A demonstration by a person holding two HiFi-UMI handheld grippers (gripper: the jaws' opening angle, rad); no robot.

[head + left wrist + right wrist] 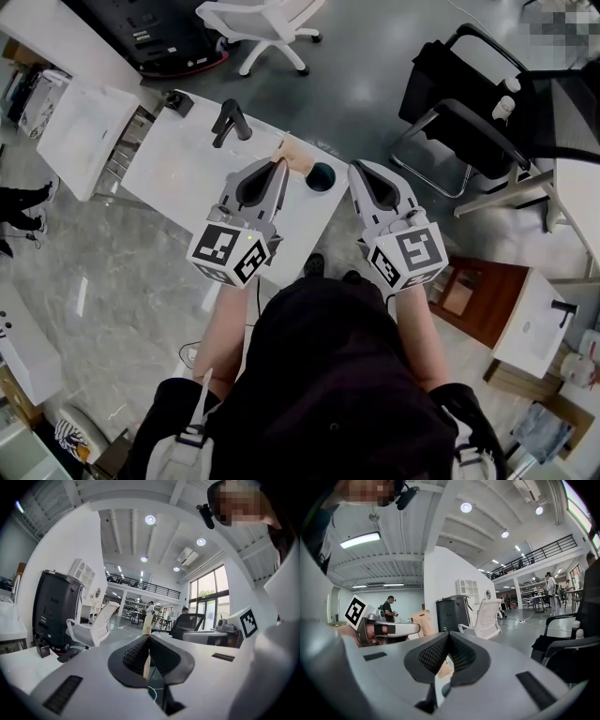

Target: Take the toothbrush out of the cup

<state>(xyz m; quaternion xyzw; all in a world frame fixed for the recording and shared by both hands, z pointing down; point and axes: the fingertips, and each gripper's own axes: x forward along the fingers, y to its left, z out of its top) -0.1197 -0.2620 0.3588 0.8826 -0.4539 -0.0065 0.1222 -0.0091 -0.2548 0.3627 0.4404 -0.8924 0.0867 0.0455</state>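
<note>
Gripping the toothbrush (146, 665) in the left claw (149, 636), right claw (449, 633) closed empty, cup (321, 176) on white table (187, 169)

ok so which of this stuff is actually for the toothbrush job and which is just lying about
Job: toothbrush, left gripper shut on it; dark cup.
Lying about: black stand on the table, white chair, black chair.
</note>
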